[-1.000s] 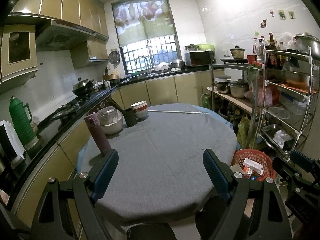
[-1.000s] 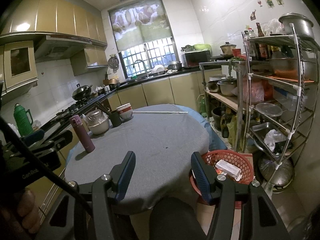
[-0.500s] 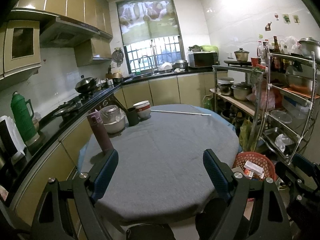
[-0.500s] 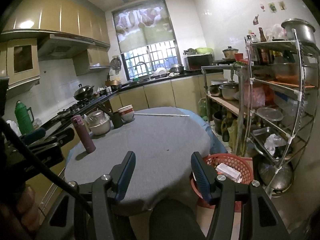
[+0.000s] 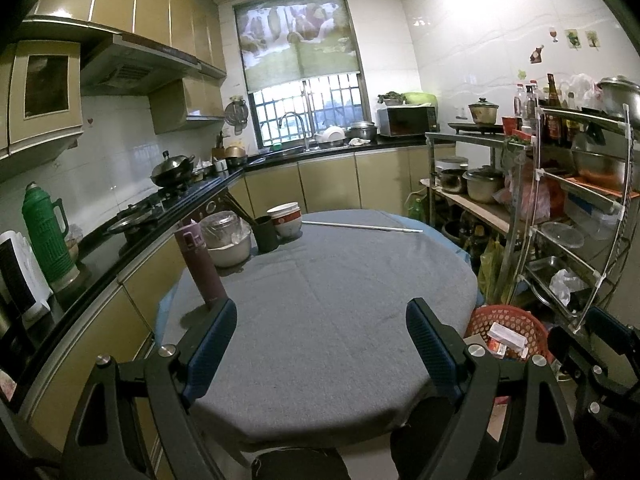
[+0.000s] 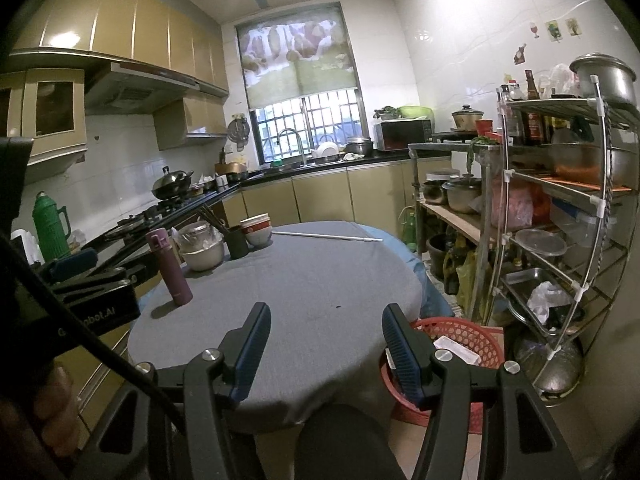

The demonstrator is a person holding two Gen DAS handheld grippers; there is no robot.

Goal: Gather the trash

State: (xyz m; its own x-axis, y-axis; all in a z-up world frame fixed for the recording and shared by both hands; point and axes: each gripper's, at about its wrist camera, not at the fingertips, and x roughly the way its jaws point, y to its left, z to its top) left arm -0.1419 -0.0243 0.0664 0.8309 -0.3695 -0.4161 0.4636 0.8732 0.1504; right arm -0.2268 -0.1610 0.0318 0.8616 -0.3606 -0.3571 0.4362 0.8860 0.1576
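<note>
Both tongs hang over the near edge of the round grey-clothed table (image 5: 320, 300) — the left gripper (image 5: 322, 344) spread wide with nothing between its blue pads, the right gripper (image 6: 324, 344) parted less and also empty. The trash – a white carton (image 5: 507, 334) and other scraps – sits in the red basket (image 6: 472, 332) on the floor, just beside the table's right edge
</note>
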